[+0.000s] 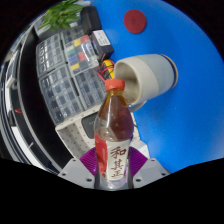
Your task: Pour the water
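The clear bottle (114, 135), capped in orange-red and carrying a label with red characters, stands squeezed between the two fingers of the tongs (114, 163), whose purple pads (92, 158) press its lower body from either side, so the tongs are closed on it at about the bottle's width. It appears lifted and leaning slightly, its neck reaching forward toward what lies beyond the fingers. Just past the cap sits a pale beige cup (148, 78), its side turned this way and its mouth facing off to the left of the fingertips; holding the bottle low on its body probably leaves the neck free to tip over that rim. The cup rests on a blue surface (190, 110) bearing a red round mark (135, 20) farther ahead. Off to the left, beyond the fingers, stand a set of clear small-parts drawers (60, 72) and some green leaves (62, 12). No water is visibly flowing, so the pour seems not yet begun.
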Motion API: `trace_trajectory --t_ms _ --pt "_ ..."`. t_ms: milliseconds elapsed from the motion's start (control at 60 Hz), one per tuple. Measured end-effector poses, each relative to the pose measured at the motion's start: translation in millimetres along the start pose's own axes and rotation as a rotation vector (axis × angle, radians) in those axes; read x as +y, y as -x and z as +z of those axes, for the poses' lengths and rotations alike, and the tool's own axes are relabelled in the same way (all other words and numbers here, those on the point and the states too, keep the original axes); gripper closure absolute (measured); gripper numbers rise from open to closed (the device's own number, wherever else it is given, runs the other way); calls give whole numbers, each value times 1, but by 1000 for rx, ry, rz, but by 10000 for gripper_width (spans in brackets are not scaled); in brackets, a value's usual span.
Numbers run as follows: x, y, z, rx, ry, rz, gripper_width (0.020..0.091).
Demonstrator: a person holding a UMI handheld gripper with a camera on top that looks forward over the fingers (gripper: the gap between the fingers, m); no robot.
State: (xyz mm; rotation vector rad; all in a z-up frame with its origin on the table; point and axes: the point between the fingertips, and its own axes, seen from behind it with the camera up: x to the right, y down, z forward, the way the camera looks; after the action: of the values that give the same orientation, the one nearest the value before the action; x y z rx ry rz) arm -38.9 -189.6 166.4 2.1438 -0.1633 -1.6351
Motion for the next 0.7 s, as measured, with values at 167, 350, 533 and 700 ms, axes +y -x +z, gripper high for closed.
trace_trajectory --t_ms 167,350,533,700 --pt "-4 15 -11 3 0 -356 721" --pt "-48 80 -32 -1 -113 -909 718" --pt "-107 130 -51 52 -268 -1310 720" --pt "-182 141 -68 233 -425 -1702 721"
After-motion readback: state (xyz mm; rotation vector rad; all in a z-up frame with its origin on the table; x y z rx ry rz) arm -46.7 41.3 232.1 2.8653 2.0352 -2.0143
